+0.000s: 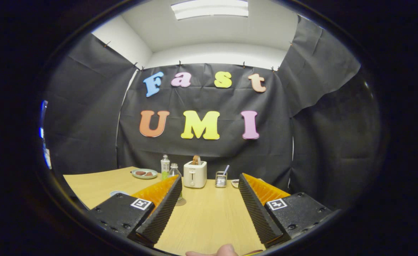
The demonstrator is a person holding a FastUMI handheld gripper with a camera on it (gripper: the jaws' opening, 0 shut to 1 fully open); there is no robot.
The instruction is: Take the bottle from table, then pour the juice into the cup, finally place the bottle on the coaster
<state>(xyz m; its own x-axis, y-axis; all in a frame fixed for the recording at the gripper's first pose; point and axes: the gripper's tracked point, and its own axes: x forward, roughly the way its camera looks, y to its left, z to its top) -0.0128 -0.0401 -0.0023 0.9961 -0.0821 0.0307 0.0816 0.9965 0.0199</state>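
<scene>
A small clear bottle [165,165] with green juice in its lower part stands upright at the far side of the wooden table [209,217], beyond my left finger. Beside it a second clear, bottle-shaped vessel [174,171] stands just behind the left fingertip, which hides its lower part; a round base [181,202] shows beside the finger. A pale round rim [118,193], coaster or cup I cannot tell, peeks out left of the gripper body. My gripper [209,177] is open, held above the table, with bare tabletop between the fingers.
A white toaster [195,175] with a slice of bread stands at the back, straight ahead. Right of it are a small rack [221,180] with a blue-handled utensil and a small dish [235,183]. A green plate [144,173] with food sits far left. A person's fingertip [226,251] shows below.
</scene>
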